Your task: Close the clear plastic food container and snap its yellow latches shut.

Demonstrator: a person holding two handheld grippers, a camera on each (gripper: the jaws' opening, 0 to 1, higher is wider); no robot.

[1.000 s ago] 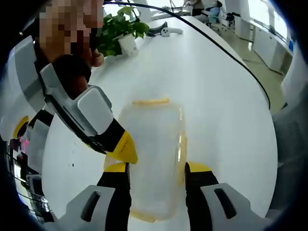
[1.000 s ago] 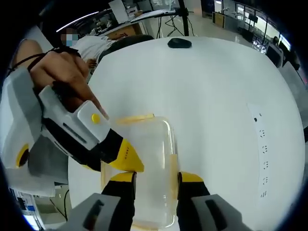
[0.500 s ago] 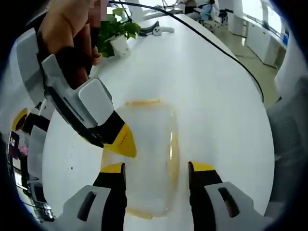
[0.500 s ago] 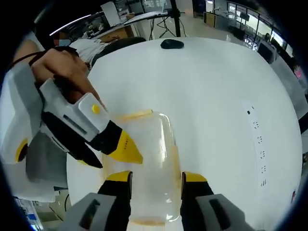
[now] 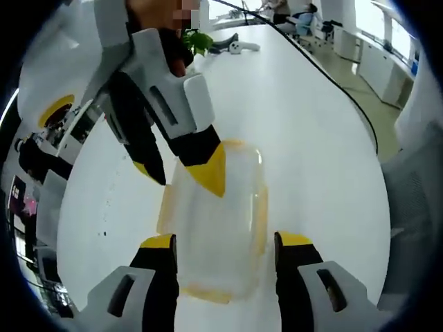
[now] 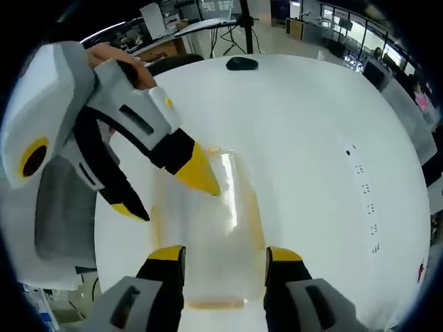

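Indoors, white table (image 5: 311, 124), clear container (image 5: 218, 221) closed, both grippers spread, office behind.

Setting: open-plan office. Evidence: long white desk (image 6: 311, 124) with rounded end; potted green plant (image 5: 198, 41); black computer mouse (image 6: 241, 63); black tripod legs (image 6: 243, 31) on the floor; row of windows (image 6: 346, 21); further desks and seated people in the background.

The container (image 5: 218, 228) between the jaws looks like clear, shiny plastic with yellow plastic latches (image 5: 260, 220). The table (image 6: 304, 138) is white, smooth and a bit glossy. The gripper fingers (image 5: 206, 168) seem like matt plastic.
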